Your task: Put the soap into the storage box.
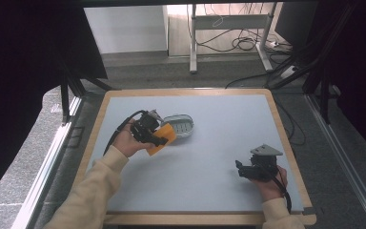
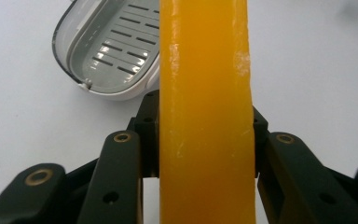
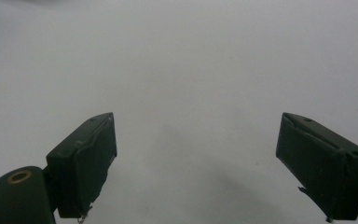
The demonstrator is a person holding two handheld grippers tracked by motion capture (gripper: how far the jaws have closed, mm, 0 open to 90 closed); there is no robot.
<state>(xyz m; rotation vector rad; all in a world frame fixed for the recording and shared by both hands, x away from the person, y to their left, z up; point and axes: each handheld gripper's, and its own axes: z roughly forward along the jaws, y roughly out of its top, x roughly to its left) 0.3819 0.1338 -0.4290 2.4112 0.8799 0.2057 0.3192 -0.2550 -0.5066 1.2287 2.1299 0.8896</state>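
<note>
An orange bar of soap [image 1: 163,139] is clamped between the jaws of my left gripper [image 1: 158,138], at the left middle of the table. In the left gripper view the orange soap [image 2: 205,116] stands upright between the black jaws, which press on both its sides. Just beyond it lies a grey-and-white soap dish [image 1: 180,125] with a slotted inner tray [image 2: 116,51], nothing in it. My right gripper [image 1: 240,171] rests low at the table's right front, its jaws wide apart over bare table in the right gripper view [image 3: 196,163].
The grey mat [image 1: 219,133] covers a wooden-edged table [image 1: 281,129]. Behind the table stand a desk frame [image 1: 193,43] and loose cables [image 1: 238,43] on the floor. Dark curtains hang at both sides.
</note>
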